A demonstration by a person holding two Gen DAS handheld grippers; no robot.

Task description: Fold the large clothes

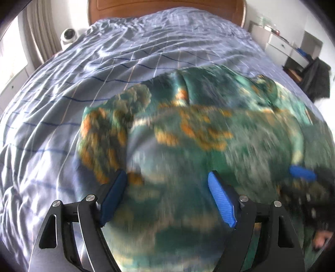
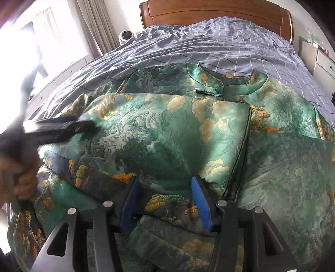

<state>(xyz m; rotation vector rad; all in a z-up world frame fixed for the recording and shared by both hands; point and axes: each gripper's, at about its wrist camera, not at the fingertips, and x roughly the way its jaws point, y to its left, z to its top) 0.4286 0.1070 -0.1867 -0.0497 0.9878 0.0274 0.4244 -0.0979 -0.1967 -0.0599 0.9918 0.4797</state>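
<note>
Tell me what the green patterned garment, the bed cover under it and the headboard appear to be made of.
Green garment: probably a satin or brocade-type woven fabric; it has a soft sheen and a woven-looking landscape pattern in green and gold. Bed cover: likely matte cotton; it is blue-grey with a thin grid and creases finely. Headboard: looks like varnished wood, reddish-brown and smooth, with a slight gloss.

A green patterned garment (image 2: 167, 134) lies folded across a blue checked bedspread (image 2: 209, 41), collar toward the wooden headboard (image 2: 215, 14). The right gripper (image 2: 165, 200), jaws parted, straddles a fold at the bed's near edge.
</note>
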